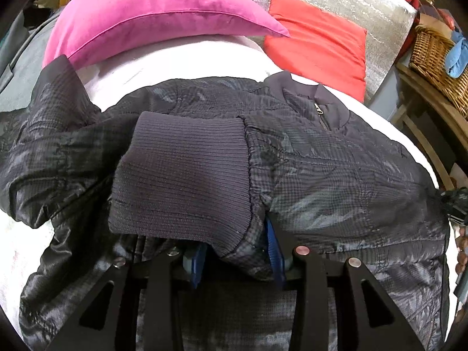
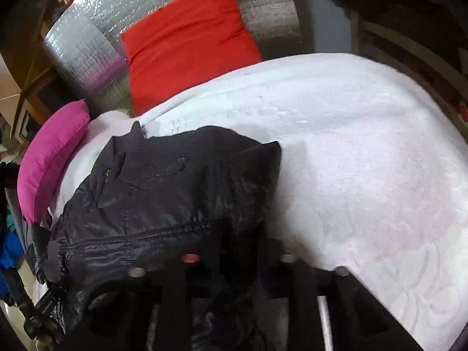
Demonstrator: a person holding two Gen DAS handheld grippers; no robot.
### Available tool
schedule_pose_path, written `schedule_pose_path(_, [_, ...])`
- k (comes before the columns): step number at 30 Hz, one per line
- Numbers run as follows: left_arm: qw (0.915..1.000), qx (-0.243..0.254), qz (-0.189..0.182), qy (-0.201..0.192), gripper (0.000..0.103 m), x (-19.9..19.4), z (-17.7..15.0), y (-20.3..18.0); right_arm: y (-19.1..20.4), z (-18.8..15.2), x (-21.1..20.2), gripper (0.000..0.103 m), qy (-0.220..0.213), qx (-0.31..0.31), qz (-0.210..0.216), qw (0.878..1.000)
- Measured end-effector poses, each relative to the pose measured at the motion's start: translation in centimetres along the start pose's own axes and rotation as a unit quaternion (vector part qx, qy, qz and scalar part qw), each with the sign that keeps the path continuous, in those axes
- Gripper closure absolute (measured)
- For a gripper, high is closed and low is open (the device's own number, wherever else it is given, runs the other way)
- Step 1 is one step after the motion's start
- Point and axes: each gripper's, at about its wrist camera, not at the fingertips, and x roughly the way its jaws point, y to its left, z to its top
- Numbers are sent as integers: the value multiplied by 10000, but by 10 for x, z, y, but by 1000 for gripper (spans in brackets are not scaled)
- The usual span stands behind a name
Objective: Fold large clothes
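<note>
Two grippers working dark checked quilted jacket (image 1: 321,169) lying on white fleecy bed cover (image 2: 365,161), collar toward pillows, long axis running away from us. We are clamping left gripper (image 1: 238,259) jaws on ribbed knit cuff (image 1: 181,175), sleeve folding over body. Right gripper (image 2: 234,263) jaws: cannot tell, blurred, at jacket's right edge.

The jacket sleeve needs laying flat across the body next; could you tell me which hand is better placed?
Probably the left: the left gripper already pinches the sleeve's ribbed cuff over the jacket body.
</note>
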Motion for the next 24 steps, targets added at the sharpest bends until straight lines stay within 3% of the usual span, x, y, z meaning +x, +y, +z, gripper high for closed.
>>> schedule_pose_path(1, [10000, 6, 4, 6, 62, 1, 1, 0, 3, -2, -4, 21, -44, -24, -28, 10000])
schedule_pose_path(3, [10000, -11, -6, 13, 62, 2, 1, 0, 6, -12, -17, 19, -45, -181, -51, 9998])
schedule_pose_path(8, [10000, -6, 23, 12, 62, 3, 1, -2, 10, -35, -3, 21, 467, -352, 80, 9983])
schedule_pose_path(10, [10000, -12, 14, 35, 62, 3, 2, -1, 16, -38, -3, 69, 546, -553, 216, 9967])
schedule_pose_path(12, [10000, 16, 26, 44, 62, 4, 2, -1, 27, -36, -10, 83, 392, -838, 3, 9957])
schedule_pose_path(15, [10000, 46, 8, 32, 59, 4, 2, -2, 25, -40, -13, 85, 300, -929, -218, 9950])
schedule_pose_path(21, [9998, 110, 118, 124, 58, 3, 4, -6, 18, -43, -13, 81, 341, -727, -298, 9963])
schedule_pose_path(23, [9998, 54, 119, 139, 58, -5, 8, -4, 15, -41, -26, 67, 262, -660, -333, 9969])
schedule_pose_path(24, [9999, 7, 85, 83, 58, -12, 9, -3, 12, -42, -36, 44, 189, -659, -400, 9968])
